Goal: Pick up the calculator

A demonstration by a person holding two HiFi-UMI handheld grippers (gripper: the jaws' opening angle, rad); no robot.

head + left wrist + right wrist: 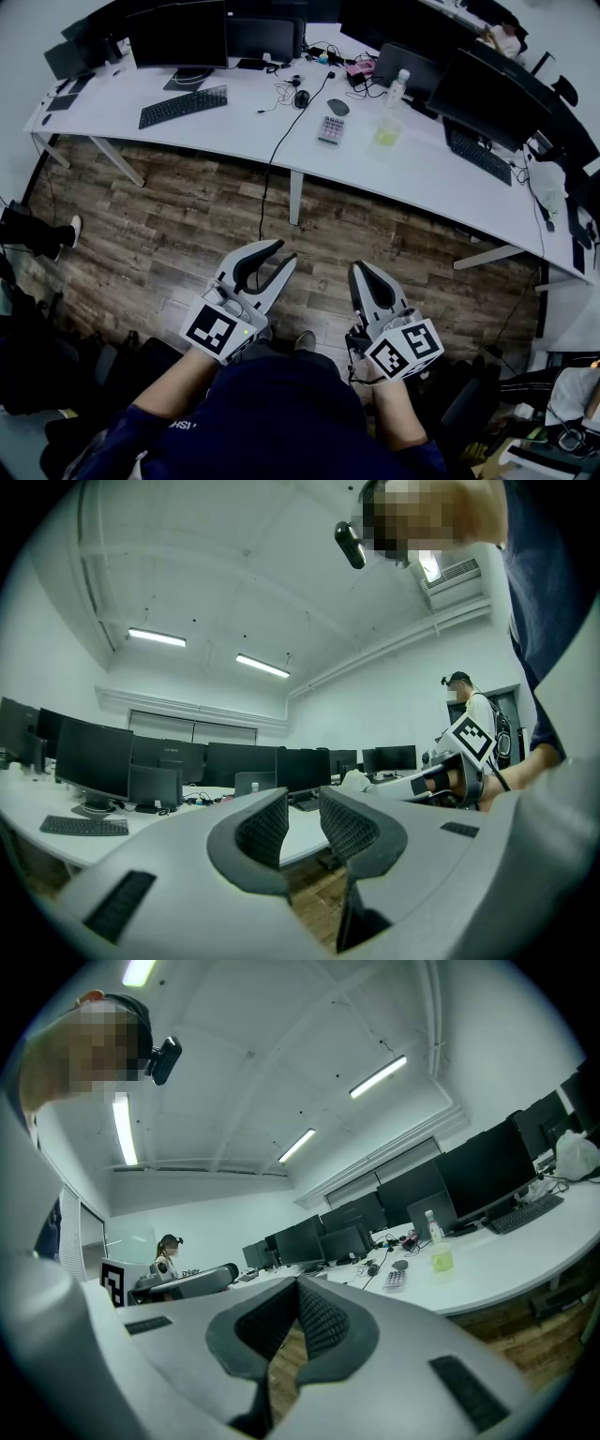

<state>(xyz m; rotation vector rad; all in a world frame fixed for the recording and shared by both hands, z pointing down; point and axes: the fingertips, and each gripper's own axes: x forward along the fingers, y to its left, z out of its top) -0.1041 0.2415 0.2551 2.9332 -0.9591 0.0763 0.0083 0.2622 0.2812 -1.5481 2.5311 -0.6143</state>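
The calculator (331, 128) is small and pale with rows of keys. It lies flat on the long white desk (234, 127), far ahead of both grippers. It also shows small in the right gripper view, calculator (395, 1279), right of the jaws. My left gripper (284, 253) hangs over the wooden floor with its jaws apart and nothing between them; left gripper (302, 803) shows a clear gap between the ribbed pads. My right gripper (357, 270) is beside it, also over the floor, and right gripper (298, 1288) has its pads meeting at the tip, holding nothing.
By the calculator are a grey mouse (338, 107), a pale green cup (387, 134) and a bottle (400, 86). A black cable (281, 136) runs off the desk's front edge. A keyboard (183, 105) and monitors (178, 37) stand to the left. A seated person's leg (42, 234) is at far left.
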